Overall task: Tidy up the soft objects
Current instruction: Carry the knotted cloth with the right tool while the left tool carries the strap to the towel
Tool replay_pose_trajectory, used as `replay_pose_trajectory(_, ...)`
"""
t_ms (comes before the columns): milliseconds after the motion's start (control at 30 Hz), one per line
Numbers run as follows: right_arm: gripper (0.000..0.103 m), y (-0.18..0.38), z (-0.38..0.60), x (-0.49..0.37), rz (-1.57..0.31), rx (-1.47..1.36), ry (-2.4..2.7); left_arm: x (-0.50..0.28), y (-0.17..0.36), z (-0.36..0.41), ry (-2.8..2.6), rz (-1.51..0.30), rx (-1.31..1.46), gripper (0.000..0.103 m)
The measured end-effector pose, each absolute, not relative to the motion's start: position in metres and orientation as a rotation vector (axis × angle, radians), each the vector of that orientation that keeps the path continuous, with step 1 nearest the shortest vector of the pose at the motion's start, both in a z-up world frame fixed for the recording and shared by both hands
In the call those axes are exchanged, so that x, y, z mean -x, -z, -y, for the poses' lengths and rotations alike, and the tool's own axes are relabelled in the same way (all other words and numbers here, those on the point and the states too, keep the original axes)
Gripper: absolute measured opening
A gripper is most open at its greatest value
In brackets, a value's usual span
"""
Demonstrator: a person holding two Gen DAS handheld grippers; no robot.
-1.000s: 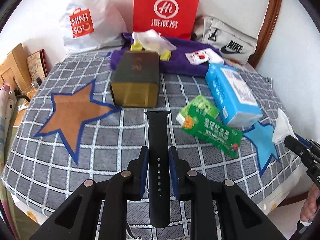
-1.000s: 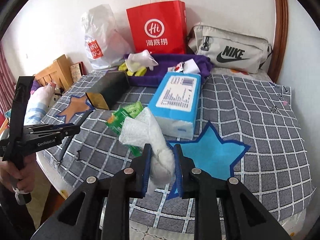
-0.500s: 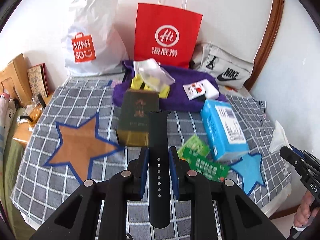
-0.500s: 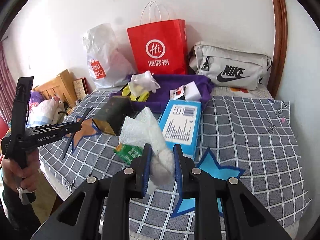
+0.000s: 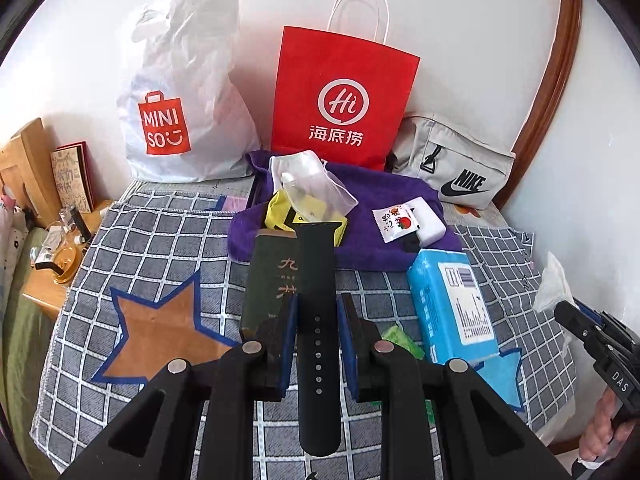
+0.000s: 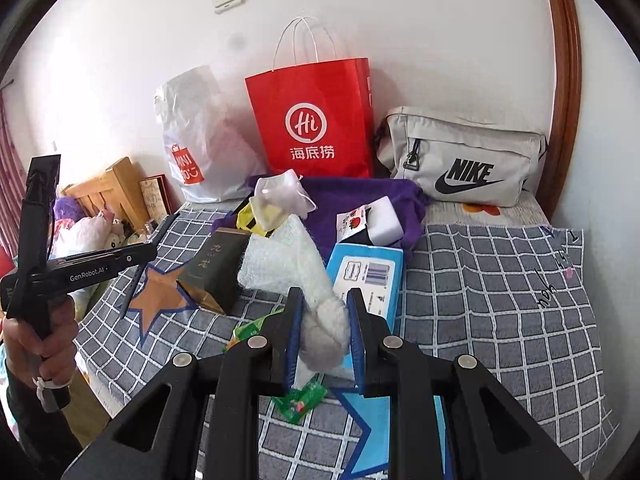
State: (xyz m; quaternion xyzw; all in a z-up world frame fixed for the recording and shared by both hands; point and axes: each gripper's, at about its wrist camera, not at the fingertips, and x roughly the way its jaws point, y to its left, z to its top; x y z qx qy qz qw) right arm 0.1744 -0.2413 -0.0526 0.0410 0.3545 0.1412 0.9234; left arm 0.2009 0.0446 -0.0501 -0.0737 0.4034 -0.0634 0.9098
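Observation:
My left gripper (image 5: 318,312) is shut on a black watch strap (image 5: 317,280), held in the air above the bed. My right gripper (image 6: 324,312) is shut on a white foam net wrap (image 6: 298,272), also lifted above the bed. The right gripper shows at the right edge of the left wrist view (image 5: 592,336); the left one shows at the left of the right wrist view (image 6: 132,258). A purple cloth (image 5: 384,240) lies at the back of the checked bedspread (image 5: 152,248), with a clear plastic bag (image 5: 308,184), yellow items and a small white box on it.
A dark green box (image 5: 272,276), a blue tissue pack (image 5: 452,300) and a green packet (image 6: 298,400) lie mid-bed. A white Miniso bag (image 5: 176,108), red paper bag (image 5: 344,100) and grey Nike bag (image 5: 456,168) stand against the wall. A wooden bedside table (image 5: 44,264) is left.
Both grippers have risen and drawn back from the bed, each still holding its object; the strap has lifted off the bedspread.

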Motion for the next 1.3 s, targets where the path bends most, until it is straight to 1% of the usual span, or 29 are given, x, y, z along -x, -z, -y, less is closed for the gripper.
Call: replay_pose_trajectory(1300, 0.022, 0.066, 0.241, -0.341, -0.726, -0.094, -0.247, -0.346, 0.056, -0.038, 0.145, -0.847, 0.17, 0.02)
